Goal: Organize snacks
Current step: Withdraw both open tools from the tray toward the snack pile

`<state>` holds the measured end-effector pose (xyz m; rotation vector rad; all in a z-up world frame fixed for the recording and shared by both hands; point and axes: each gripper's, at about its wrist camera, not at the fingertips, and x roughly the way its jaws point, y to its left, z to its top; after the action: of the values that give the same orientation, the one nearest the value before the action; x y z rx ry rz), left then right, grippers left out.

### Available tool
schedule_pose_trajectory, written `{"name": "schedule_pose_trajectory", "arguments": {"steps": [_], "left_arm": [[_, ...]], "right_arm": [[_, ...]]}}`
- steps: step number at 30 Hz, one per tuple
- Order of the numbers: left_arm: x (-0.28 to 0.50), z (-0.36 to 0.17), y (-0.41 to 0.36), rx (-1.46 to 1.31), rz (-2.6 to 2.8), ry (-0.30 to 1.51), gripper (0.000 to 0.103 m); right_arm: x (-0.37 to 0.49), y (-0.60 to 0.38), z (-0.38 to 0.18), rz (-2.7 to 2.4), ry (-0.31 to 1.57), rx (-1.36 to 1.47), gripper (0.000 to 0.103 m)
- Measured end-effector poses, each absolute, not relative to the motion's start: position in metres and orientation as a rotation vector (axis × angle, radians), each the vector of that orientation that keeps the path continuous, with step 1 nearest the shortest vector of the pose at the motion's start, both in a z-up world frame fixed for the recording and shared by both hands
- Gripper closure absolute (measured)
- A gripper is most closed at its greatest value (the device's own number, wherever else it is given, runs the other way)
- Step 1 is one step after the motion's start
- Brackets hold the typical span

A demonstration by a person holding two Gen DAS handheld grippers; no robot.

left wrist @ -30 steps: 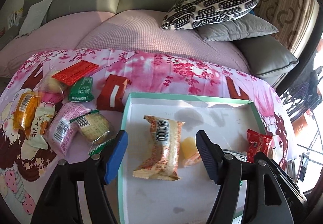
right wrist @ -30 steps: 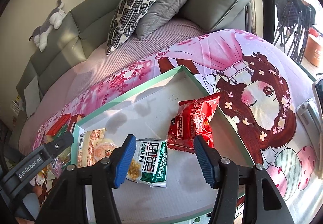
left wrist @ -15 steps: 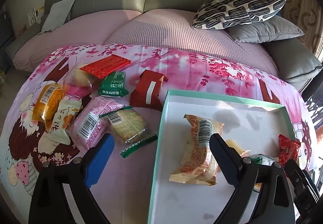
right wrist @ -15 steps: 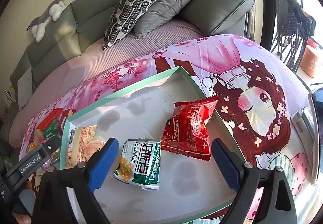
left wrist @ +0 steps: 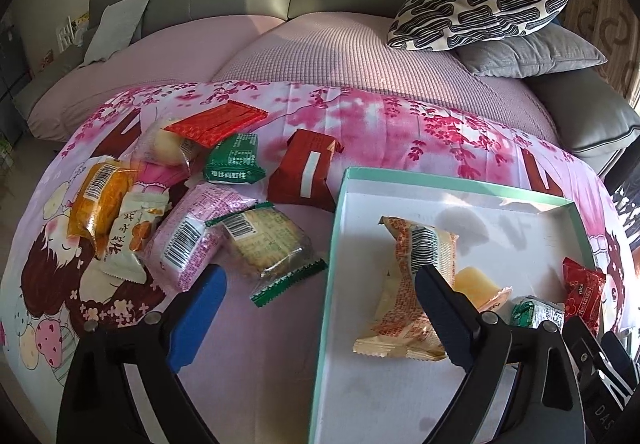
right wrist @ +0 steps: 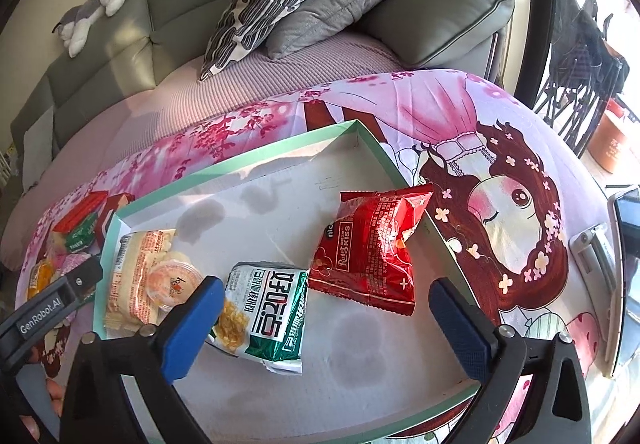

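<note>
Currently both grippers, left (left wrist: pixel 320 320) and right (right wrist: pixel 326 324), stood wide, empty. Biscuit pack (left wrist: pixel 266 242) lay beside tray (left wrist: pixel 334 244): light, crinkly, crushable; judged best pinched across middle.

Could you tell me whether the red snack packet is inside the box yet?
Inside: the red snack packet lies on the box floor, against its right wall.

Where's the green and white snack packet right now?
In the right wrist view the green and white packet lies inside the mint-rimmed tray, between the red packet and the jelly cup.
</note>
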<state>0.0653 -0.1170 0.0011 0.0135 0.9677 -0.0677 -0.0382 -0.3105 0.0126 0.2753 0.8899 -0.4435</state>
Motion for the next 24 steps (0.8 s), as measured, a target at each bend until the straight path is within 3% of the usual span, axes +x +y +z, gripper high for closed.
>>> {"name": "schedule_pose_trajectory", "arguments": {"steps": [24], "left_arm": [[0.069,0.009,-0.021,0.035,0.184,0.957,0.008]], "right_arm": [[-0.004,-0.224,0.012,-0.303,0.915,0.083,0.000]]}}
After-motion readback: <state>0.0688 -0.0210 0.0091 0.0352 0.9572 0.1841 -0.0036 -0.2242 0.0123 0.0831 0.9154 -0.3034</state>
